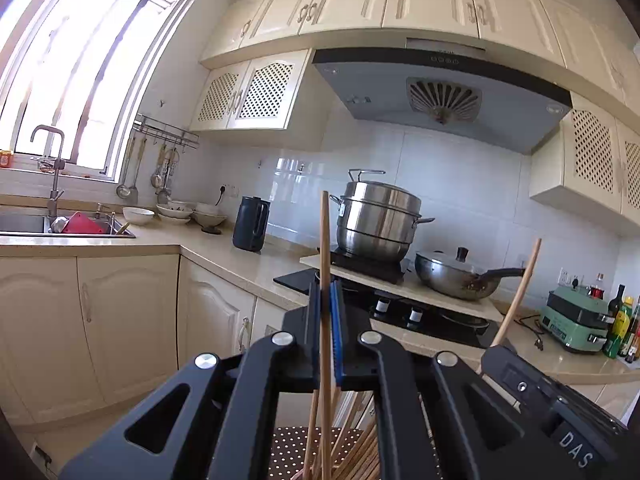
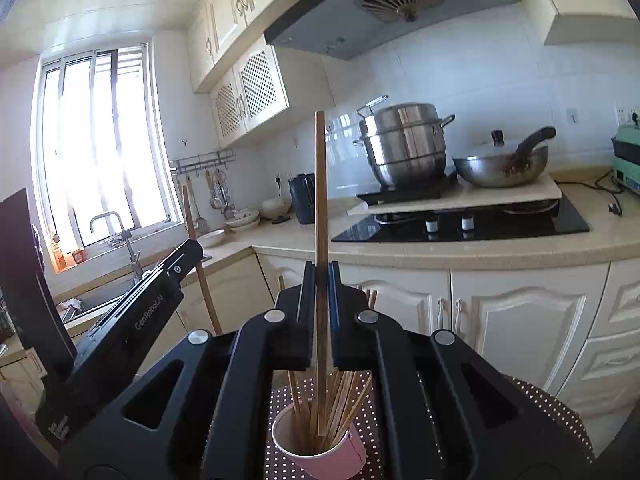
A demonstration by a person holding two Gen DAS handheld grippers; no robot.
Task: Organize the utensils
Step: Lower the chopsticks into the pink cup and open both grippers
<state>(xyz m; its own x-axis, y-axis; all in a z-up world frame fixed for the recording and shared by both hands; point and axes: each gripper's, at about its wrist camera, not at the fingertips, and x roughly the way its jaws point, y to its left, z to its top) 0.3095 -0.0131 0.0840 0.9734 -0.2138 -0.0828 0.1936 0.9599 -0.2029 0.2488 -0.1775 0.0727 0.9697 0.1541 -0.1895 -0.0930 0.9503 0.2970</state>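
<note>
- Left wrist view: the left gripper (image 1: 326,312) has its fingers closed on one chopstick (image 1: 325,248), which stands upright between the blue pads, its tip rising in front of the steel pot (image 1: 378,220).
- Below those fingers, more chopsticks (image 1: 356,452) fan out over a dotted cloth (image 1: 288,452); the cup holding them is hidden here.
- Further right in that view, a second chopstick leans outward above the other gripper's body.
- Right wrist view: the right gripper (image 2: 320,300) is likewise clamped on a single chopstick (image 2: 320,184), long axis near vertical, its lower end hanging inside the pink cup (image 2: 340,456) directly below the fingers.
- Both grippers point roughly level toward the desk (image 2: 480,248), side by side and near each other.
- The right hand looks better lined up with the cup; sorting either stick probably calls for lifting it straight up, clear of the bundle.
</note>
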